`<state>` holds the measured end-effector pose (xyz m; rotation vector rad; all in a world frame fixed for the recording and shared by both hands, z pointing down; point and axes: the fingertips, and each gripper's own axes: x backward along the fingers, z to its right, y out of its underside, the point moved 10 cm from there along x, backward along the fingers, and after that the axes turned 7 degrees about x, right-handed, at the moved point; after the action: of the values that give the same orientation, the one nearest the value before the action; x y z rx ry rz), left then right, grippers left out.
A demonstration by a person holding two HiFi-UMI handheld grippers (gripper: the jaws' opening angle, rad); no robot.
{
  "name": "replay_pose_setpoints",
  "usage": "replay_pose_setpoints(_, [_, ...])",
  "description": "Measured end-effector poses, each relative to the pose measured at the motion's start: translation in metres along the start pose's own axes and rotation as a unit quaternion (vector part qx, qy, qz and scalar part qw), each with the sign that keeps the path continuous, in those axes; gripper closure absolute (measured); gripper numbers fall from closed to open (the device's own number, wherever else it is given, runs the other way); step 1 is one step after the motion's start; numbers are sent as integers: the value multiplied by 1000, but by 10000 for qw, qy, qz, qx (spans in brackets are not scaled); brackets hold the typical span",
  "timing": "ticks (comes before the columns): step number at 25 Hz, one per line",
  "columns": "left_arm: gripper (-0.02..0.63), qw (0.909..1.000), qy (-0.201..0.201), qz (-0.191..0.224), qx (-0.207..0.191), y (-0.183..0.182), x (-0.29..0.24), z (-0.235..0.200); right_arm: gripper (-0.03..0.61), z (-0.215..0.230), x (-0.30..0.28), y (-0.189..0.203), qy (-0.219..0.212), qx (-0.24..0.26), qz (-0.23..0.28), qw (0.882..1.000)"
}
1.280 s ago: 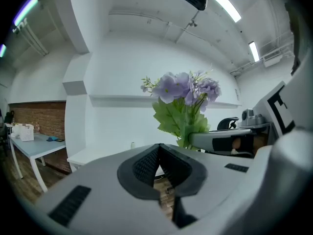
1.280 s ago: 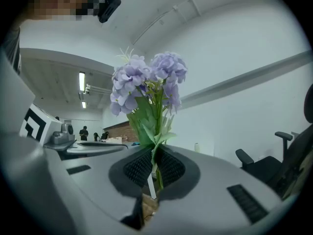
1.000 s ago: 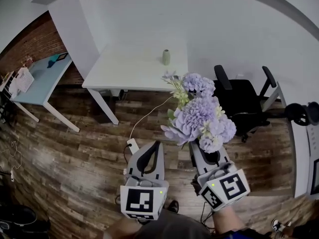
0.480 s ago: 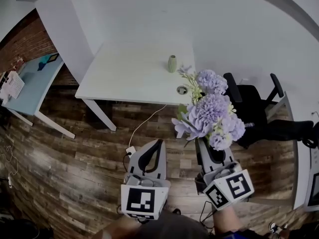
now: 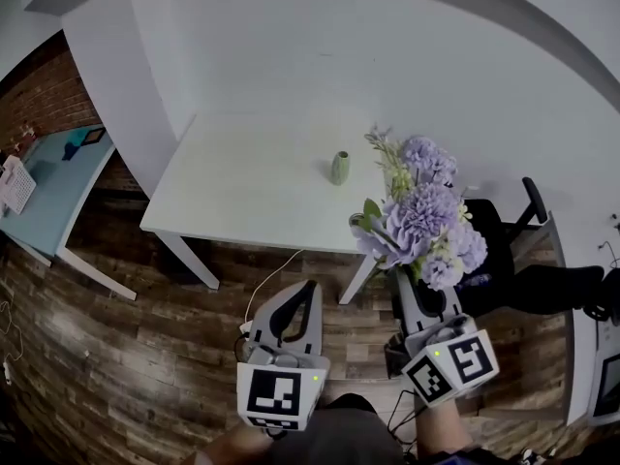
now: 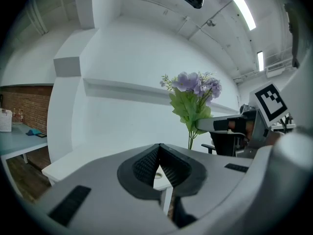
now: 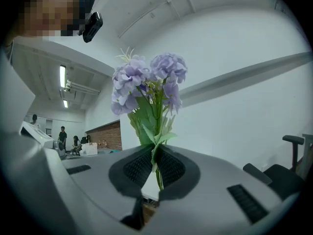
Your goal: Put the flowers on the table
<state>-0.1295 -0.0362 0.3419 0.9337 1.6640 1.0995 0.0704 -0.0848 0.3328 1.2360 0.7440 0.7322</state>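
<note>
Purple pompom flowers (image 7: 146,82), green stems clamped by ribbed right gripper (image 7: 155,155); left gripper (image 6: 159,151) closed, empty. Oval vase (image 5: 340,168) seen only in head view, on white table (image 5: 242,192).

Lilac flowers (image 5: 418,216), green vase (image 5: 340,168), white table (image 5: 242,182)

The flowers (image 5: 421,216) were a small bunch of pale lilac, pompom-like blooms with light green leaves and a few thin sprigs poking out at the top. They stood upright in the air, their slim green stems pinched between the closed jaws of the right gripper (image 5: 418,287), with the blooms well above the grip. The table (image 5: 242,177) was plain white and rectangular, on slanting white legs. Seen from above, the bunch hung at the table's near right corner, not resting on its top.
</note>
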Motion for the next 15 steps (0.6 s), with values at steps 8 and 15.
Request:
replay_pose_setpoints(8, [606, 9999, 140, 15, -36, 17, -16, -5, 561, 9, -10, 13, 112, 64, 98, 9999])
replay_pose_setpoints(15, [606, 9998, 132, 52, -160, 24, -29, -8, 561, 14, -16, 23, 72, 70, 194, 9998])
